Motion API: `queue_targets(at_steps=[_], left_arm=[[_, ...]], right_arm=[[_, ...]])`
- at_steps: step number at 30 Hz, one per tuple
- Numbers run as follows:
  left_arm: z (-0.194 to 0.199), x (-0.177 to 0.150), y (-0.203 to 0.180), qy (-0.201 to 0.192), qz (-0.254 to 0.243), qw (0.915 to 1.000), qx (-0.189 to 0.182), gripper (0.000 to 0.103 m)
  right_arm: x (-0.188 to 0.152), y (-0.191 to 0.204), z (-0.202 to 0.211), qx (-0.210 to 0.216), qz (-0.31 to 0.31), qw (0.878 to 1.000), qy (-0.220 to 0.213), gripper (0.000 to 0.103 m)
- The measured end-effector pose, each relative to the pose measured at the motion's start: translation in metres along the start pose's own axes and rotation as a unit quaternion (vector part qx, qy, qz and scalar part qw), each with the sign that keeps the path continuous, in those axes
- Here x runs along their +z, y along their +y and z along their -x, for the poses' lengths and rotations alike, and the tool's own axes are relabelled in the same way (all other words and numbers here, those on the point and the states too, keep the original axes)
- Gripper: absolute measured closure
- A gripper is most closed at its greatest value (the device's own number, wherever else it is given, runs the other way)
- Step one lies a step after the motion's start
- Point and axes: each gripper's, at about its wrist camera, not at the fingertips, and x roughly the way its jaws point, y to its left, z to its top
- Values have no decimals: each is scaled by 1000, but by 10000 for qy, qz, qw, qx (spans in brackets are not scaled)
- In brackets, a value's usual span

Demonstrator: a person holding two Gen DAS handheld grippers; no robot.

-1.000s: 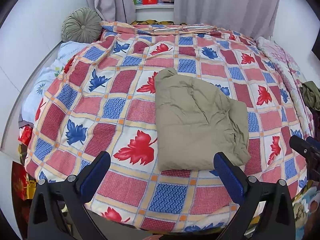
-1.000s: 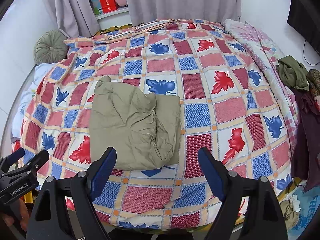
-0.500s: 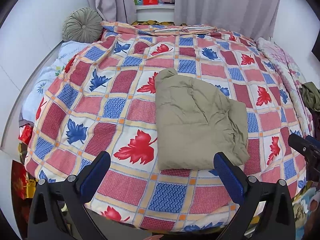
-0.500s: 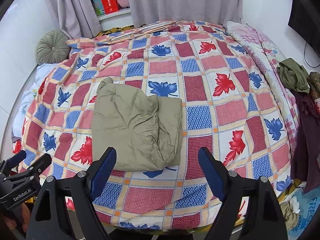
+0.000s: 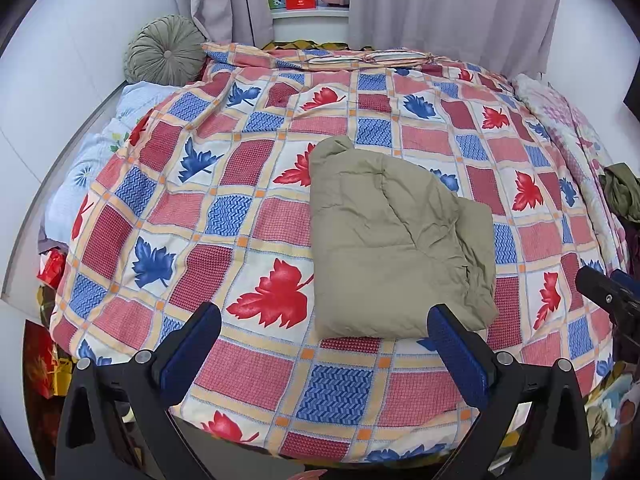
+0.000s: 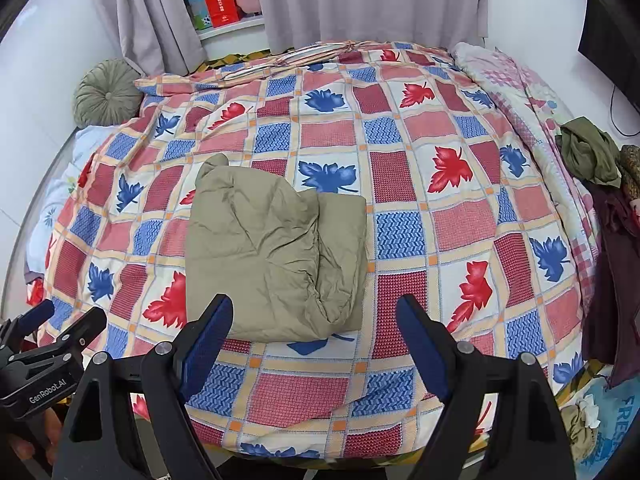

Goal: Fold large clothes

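Note:
An olive-green padded garment (image 5: 392,240) lies folded in a rough rectangle on the leaf-patterned bed cover (image 5: 240,216); it also shows in the right wrist view (image 6: 272,256). My left gripper (image 5: 324,332) is open and empty, held above the bed's near edge just short of the garment. My right gripper (image 6: 314,332) is open and empty too, near the garment's front edge. The left gripper's tips (image 6: 52,328) show at the lower left of the right wrist view.
A round green cushion (image 5: 166,50) sits at the bed's far left. Loose dark and olive clothes (image 6: 596,164) hang at the right side. Curtains and a shelf with boxes (image 6: 220,0) stand behind the bed. A pink patterned quilt (image 6: 516,84) lies along the right edge.
Both grippers have drifted back slightly from the bed; the garment lies unchanged.

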Motion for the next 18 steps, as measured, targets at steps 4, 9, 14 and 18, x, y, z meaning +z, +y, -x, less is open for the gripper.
queue_targets(at_steps=[4, 9, 14, 18], left_arm=[[0, 0, 0, 3, -5, 10000, -3, 0], [0, 0, 0, -2, -4, 10000, 3, 0], [1, 0, 1, 7, -2, 10000, 6, 0], [0, 0, 0, 1, -2, 10000, 7, 0]], right_arm=[[0, 0, 0, -6, -7, 10000, -2, 17], [0, -1, 0, 4, 2, 10000, -1, 17], [0, 1, 1, -4, -7, 10000, 2, 17], [-1, 0, 0, -2, -11, 10000, -3, 17]])
